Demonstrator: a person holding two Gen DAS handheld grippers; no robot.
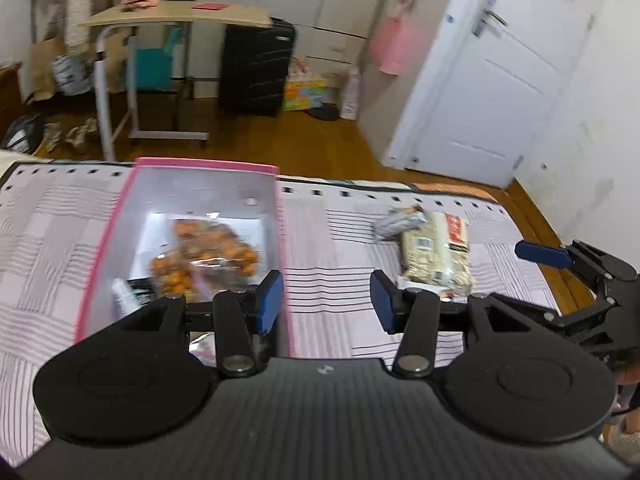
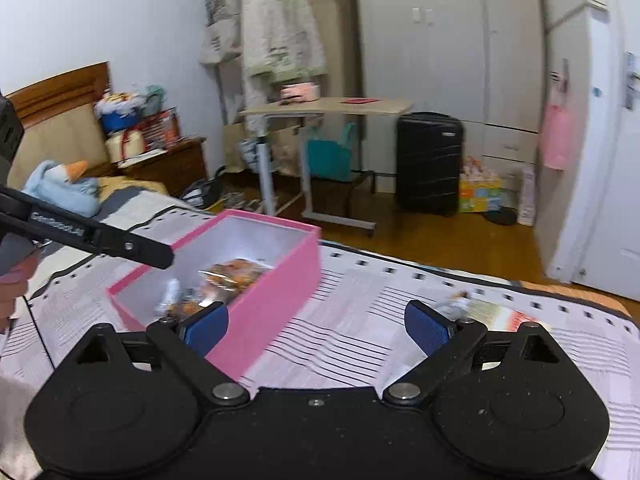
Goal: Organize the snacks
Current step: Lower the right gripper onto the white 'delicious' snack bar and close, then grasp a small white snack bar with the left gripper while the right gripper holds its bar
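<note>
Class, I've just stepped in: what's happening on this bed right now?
A person is sorting snacks on a striped bedspread, with a gripper in each hand. The pink box already holds orange snack packets. Two more packets, a beige one and a smaller grey one, lie on the bedspread outside the box. The left gripper and the right gripper are both open and empty, above the bed.
</note>
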